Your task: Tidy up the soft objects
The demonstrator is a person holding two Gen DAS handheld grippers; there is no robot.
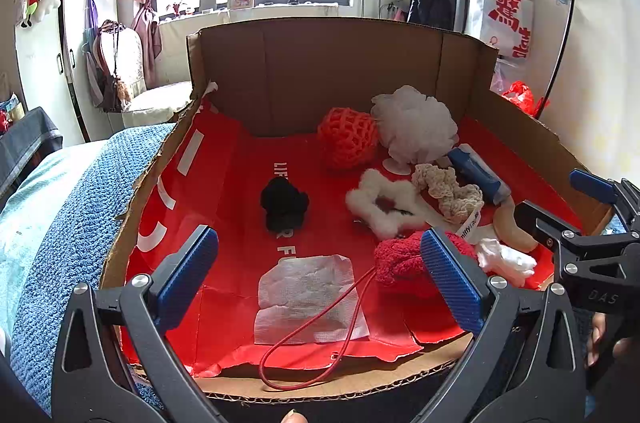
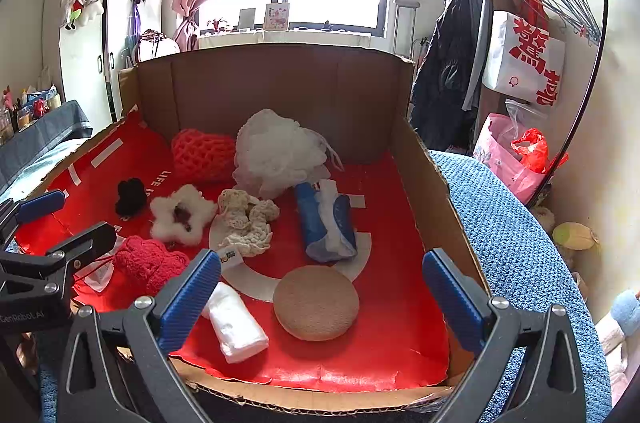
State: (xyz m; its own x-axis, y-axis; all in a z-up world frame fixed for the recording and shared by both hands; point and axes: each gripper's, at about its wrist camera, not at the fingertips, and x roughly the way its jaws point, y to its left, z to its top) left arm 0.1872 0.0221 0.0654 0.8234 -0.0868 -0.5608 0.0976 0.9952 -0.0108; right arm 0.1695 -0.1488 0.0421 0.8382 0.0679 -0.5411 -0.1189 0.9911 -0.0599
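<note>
**Inspector:** Cardboard box (image 1: 344,63) sits on a blue textured bed cover (image 1: 60,223), its near wall torn low and its far wall tall. Red liner (image 1: 224,191) covers the floor. Report the contents.

**Assistant:** Along the far wall, an orange net pouch (image 1: 346,139) touches a white mesh bath pouf (image 1: 416,127). A black fluffy piece (image 1: 282,205) lies alone near the middle. Toward the right wall a white fuzzy scrunchie (image 1: 382,203), a cream crochet piece (image 1: 448,193) and a blue-and-white packet (image 2: 326,221) crowd together. By the near edge lie a gauze sheet (image 1: 308,299), a red knit item (image 1: 400,259) with a red cord (image 1: 320,335) looping over the gauze, a folded white wad (image 2: 236,323) and a round tan pad (image 2: 316,303).

**Inspector:** Grippers?

**Assistant:** The left gripper (image 1: 320,275) hovers over the near edge, fingers (image 1: 188,275) spread wide, holding nothing; its right finger overlaps the red knit item in view. The right gripper (image 2: 322,299) is likewise spread and empty, the tan pad showing between its fingers (image 2: 454,299).

**Inspector:** Open room?

**Assistant:** The left half of the liner is mostly bare. The near-right corner beside the tan pad is bare too. Outside the box, a clothes rack (image 2: 560,23) stands to the right.
</note>
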